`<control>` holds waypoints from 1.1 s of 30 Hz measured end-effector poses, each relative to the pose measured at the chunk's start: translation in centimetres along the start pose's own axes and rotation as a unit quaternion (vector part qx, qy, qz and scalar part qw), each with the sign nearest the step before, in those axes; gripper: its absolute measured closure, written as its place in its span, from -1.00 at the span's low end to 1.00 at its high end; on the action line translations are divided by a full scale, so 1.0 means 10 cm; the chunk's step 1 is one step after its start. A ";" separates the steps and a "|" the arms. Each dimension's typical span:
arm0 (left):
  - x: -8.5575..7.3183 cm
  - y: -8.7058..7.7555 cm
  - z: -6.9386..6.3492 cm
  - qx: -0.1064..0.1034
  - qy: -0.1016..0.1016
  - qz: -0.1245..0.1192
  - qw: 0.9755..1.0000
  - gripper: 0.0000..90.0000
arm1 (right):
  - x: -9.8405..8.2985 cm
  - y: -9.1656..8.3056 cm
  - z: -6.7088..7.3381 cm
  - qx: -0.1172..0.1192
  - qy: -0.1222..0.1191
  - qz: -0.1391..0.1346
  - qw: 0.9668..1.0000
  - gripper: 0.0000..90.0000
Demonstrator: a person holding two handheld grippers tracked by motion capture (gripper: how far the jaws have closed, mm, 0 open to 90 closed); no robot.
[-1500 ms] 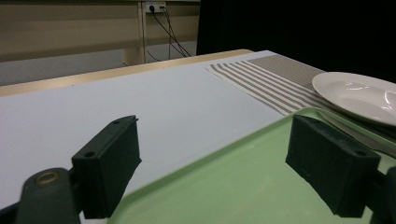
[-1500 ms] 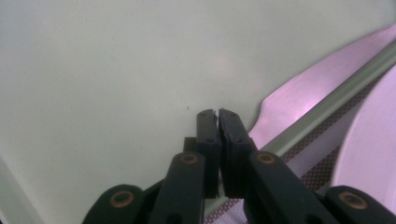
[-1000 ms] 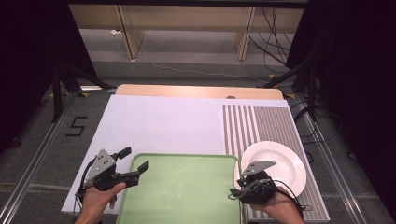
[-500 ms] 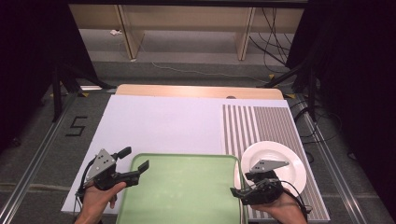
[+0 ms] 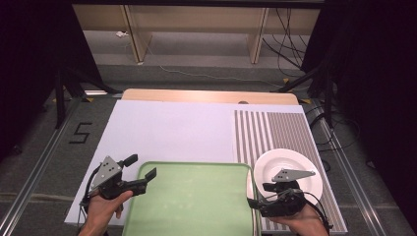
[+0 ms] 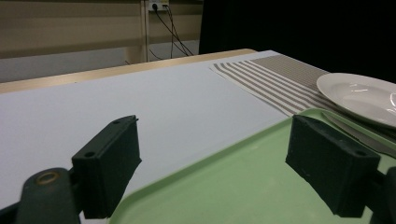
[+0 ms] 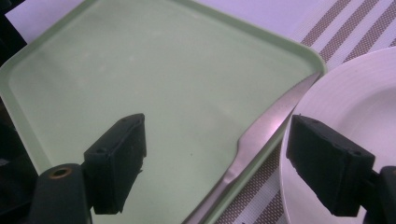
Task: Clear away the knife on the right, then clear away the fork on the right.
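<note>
1. The right gripper (image 5: 255, 202), held in the person's right hand (image 5: 300, 221) at the near right of the table, has just been opening; its jaws stand wide apart and grasp nothing.
2. Between those jaws in the right gripper view lies a flat, silver metal knife (image 7: 261, 135). It rests on the right rim of the pale green rectangular plastic tray (image 7: 140, 74), its blade running away along that rim, and neither pad touches it.
3. The knife's handle end runs out of the bottom of that view, so how far it reaches I cannot tell.
4. Just beside the knife, on the other side from the tray, sits a round white ceramic plate (image 5: 295, 164) on a mat of brown and white stripes (image 5: 270, 130).
5. The left gripper (image 5: 142, 172), in the left hand (image 5: 101, 209), hangs over the tray's near left corner, jaws released and bare; one jaw is over the tray, the other over the white table cover (image 5: 167, 128).
</note>
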State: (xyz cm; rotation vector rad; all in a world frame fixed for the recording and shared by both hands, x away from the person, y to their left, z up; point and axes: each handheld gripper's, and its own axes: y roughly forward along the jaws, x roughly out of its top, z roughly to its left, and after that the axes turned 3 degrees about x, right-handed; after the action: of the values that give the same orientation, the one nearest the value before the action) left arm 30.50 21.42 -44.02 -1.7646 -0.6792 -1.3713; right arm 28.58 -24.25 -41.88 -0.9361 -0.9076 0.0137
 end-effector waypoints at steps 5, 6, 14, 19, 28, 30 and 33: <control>0.00 -0.01 0.00 0.002 0.000 0.002 1.000 -0.63 | -0.02 -0.04 -0.02 0.020 0.010 -0.011 1.000 -0.55; 0.00 -0.01 0.00 0.003 -0.002 0.003 1.000 -0.63 | -0.02 -0.05 -0.03 0.020 0.011 -0.007 1.000 -0.55; 0.00 -0.03 0.00 0.003 -0.001 0.002 1.000 -0.63 | -0.05 -0.08 -0.04 0.017 0.016 -0.011 1.000 -0.55; 0.00 -0.03 0.00 0.004 -0.001 0.002 1.000 -0.63 | -0.07 -0.11 -0.06 0.013 0.016 -0.013 1.000 -0.55; -0.01 -0.03 0.00 0.003 0.000 0.003 1.000 -0.63 | -0.14 -0.20 -0.15 -0.004 0.024 -0.015 1.000 -0.55; -0.01 -0.03 0.00 0.003 -0.001 0.004 1.000 -0.63 | -0.17 -0.26 -0.18 -0.018 0.032 -0.012 0.999 -0.55; 0.01 -0.02 -0.02 -0.001 0.008 0.001 1.000 -0.63 | -0.19 -0.29 -0.20 -0.023 0.033 -0.013 0.999 -0.55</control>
State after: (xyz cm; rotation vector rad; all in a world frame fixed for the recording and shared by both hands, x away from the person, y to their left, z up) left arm 30.24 21.37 -43.87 -1.7540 -0.6678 -1.3846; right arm 27.67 -28.09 -41.67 -0.9628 -0.8618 -0.0598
